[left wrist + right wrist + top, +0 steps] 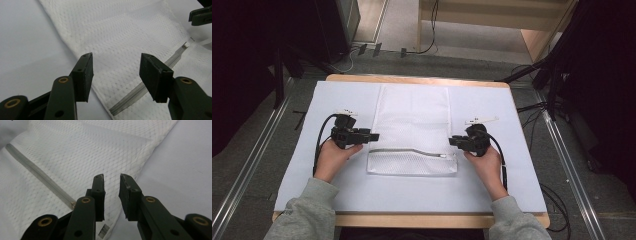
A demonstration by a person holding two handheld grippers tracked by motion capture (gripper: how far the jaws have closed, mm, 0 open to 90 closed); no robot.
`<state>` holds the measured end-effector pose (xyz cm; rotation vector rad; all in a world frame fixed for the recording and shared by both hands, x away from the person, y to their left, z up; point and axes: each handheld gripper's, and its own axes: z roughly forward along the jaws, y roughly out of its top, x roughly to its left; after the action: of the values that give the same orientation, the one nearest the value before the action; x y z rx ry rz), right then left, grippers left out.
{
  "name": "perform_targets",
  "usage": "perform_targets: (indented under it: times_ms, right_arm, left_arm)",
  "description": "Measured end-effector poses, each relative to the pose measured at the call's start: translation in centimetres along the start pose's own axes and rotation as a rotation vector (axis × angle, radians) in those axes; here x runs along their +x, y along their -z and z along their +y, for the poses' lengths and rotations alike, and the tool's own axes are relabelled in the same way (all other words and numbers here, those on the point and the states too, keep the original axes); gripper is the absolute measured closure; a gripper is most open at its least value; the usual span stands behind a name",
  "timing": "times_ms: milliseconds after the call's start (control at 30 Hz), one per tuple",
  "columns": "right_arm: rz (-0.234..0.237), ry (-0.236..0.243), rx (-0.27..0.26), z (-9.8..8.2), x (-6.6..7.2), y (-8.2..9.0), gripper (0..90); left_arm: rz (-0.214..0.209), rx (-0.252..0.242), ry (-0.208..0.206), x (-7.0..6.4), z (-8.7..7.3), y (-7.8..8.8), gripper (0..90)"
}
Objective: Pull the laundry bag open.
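Note:
A white mesh zip bag (414, 115) lies flat on the mat, with its grey zipper (412, 151) running across near the front end. My left gripper (373, 136) is at the bag's left edge, level with the zipper. Its jaws (115, 60) stand wide open over the bag edge and the zipper's end (130, 98), holding nothing. My right gripper (453, 141) is at the bag's right edge beside the zipper pull (447, 156). It (112, 178) is open by a narrow gap above the mesh, nothing between its fingers. The zipper (37, 173) runs to its left.
A pale mat (492, 190) covers the wooden table (412, 220). Floor rails (257, 150) run along both sides, and cables (557, 200) lie on the floor at the right. The right gripper's jaws (201, 15) show at the far corner of the left gripper view.

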<state>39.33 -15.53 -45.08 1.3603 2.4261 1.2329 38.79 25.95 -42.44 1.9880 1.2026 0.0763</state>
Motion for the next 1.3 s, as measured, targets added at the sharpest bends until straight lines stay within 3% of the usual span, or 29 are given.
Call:
perform_targets:
  times_ms: [367, 500, 833, 1067, 1300]
  right_arm:
    - [0.026, 0.020, 0.024, -0.8, 1.3, 0.2, 80.8]
    - [0.041, 0.011, 0.052, -1.1, 1.4, -0.4, 86.7]
    - [0.031, 0.011, 0.091, -1.7, 1.5, -1.7, 90.0]
    - [0.039, 0.006, 0.082, -2.1, 1.6, -1.7, 90.0]
    - [0.047, -0.004, 0.081, -2.4, 1.6, -1.5, 90.0]
  left_arm:
    - [-0.038, 0.017, -0.060, -1.9, 0.8, -1.2, 43.1]
    - [-0.047, 0.023, -0.078, -2.4, 1.1, -1.8, 43.2]
    - [-0.080, 0.057, -0.131, -4.2, 1.9, -3.4, 45.3]
    - [-0.121, 0.074, -0.149, -5.1, 2.1, -4.4, 54.4]
    - [-0.166, 0.087, -0.171, -6.5, 2.2, -5.3, 75.5]
